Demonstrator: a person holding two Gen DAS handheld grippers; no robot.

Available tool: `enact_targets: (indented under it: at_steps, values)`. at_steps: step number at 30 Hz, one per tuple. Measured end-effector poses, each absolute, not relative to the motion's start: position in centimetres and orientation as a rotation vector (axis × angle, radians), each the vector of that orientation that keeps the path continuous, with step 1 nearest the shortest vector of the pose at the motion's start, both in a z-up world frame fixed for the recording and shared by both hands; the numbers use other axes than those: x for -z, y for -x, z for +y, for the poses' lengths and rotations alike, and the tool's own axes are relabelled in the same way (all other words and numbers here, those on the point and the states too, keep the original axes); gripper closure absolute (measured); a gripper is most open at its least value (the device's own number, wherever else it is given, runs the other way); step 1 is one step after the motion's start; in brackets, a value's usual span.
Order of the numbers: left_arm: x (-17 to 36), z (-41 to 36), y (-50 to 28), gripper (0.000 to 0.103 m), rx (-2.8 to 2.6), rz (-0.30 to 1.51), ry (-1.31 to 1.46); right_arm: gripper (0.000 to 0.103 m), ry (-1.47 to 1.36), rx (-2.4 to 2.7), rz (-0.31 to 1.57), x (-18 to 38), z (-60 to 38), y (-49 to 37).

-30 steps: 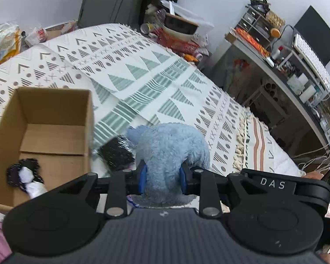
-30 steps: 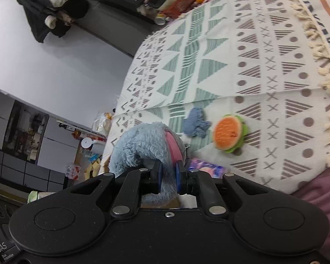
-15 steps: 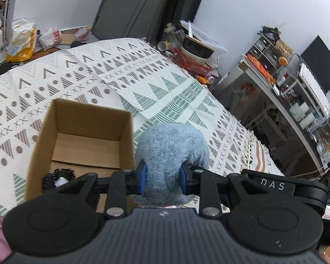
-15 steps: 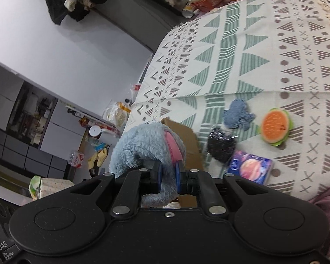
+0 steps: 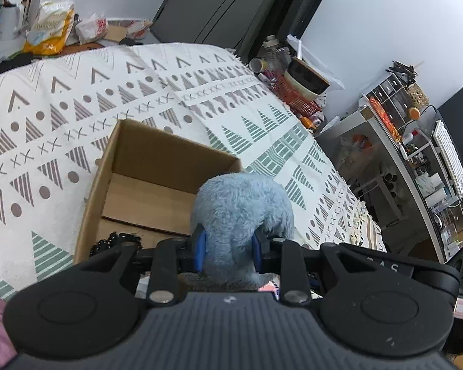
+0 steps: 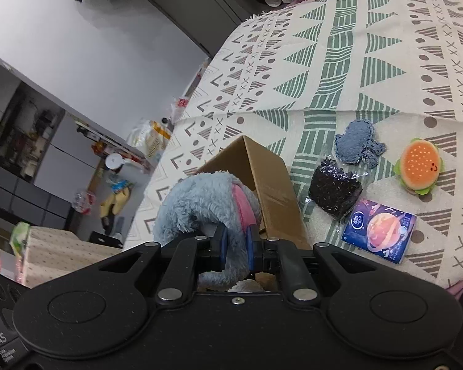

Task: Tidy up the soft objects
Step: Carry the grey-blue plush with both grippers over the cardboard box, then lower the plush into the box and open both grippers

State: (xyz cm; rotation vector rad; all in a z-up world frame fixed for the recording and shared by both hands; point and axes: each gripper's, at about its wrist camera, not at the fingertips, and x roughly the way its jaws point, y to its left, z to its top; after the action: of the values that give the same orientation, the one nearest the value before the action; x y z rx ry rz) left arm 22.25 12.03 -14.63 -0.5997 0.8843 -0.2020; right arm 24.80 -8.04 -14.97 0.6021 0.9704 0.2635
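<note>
Patterned bedspread (image 5: 77, 117); both tongs (image 5: 228, 254) (image 6: 235, 245) clamp blue plush (image 5: 240, 212) over cardboard box (image 5: 157, 166)

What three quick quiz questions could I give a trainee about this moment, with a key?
1. True or false: both grippers, left and right, are shut on the blue plush toy.
2. Which item lies closest to the cardboard box? A) burger toy B) black pouch C) planet packet
3. Fill in: the box already holds something ____ in colour.

Key: 1 true; 2 B; 3 black.
</note>
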Motion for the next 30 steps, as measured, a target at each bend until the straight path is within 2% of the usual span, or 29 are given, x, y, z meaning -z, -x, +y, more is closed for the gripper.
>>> enact_targets:
  at_steps: [15, 22, 30]
  values:
    - [19.1, 14.7, -23.8, 0.072, 0.169, 0.996, 0.662, 0.090, -0.432, -0.170, 1.030, 17.1, -3.8, -25.8]
    - [19.6, 14.8, -24.0, 0.071, 0.171, 1.035, 0.636, 0.084, -0.400, -0.143, 1.041, 16.7, -3.6, -25.6]
    - [19.3, 14.7, -23.8, 0.070, 0.160, 1.035, 0.623, 0.084, -0.394, -0.151, 1.041, 16.0, -3.9, -24.6]
